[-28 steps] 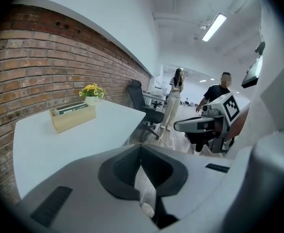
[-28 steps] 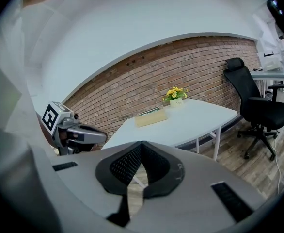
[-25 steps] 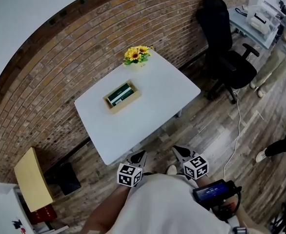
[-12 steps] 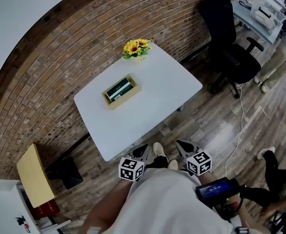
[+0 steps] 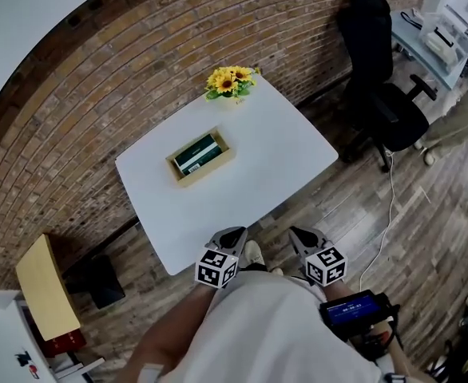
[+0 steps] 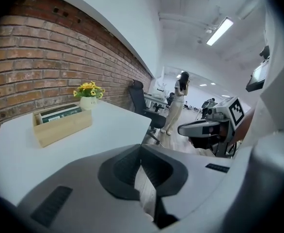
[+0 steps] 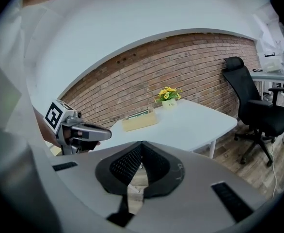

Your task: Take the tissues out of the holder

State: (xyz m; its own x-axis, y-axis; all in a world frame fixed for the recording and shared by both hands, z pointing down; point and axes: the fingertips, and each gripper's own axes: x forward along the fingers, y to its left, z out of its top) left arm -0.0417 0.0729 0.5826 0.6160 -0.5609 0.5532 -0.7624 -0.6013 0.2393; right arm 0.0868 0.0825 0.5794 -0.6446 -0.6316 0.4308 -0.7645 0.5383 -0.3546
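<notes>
A wooden holder (image 5: 203, 164) stands on the white table (image 5: 258, 158) with a green tissue pack (image 5: 196, 154) lying in it. Both grippers hang low in front of the table's near edge, well short of the holder. My left gripper (image 5: 232, 235) is shut with nothing in it, and so is my right gripper (image 5: 299, 235). In the left gripper view the shut jaws (image 6: 141, 149) point past the holder (image 6: 62, 125) and its tissues (image 6: 59, 113). From the right gripper (image 7: 142, 144) the holder (image 7: 139, 122) shows far off on the table.
A pot of yellow flowers (image 5: 231, 81) sits at the table's far corner by the brick wall. A black office chair (image 5: 382, 94) stands to the right, with a cable on the wooden floor. A yellow box (image 5: 46, 294) is at the lower left. A person (image 6: 177, 103) stands far off.
The table has come slightly nearer and both grippers have risen a little toward its near edge. The person's legs at the right edge have left the head view. Both jaws stay shut.
</notes>
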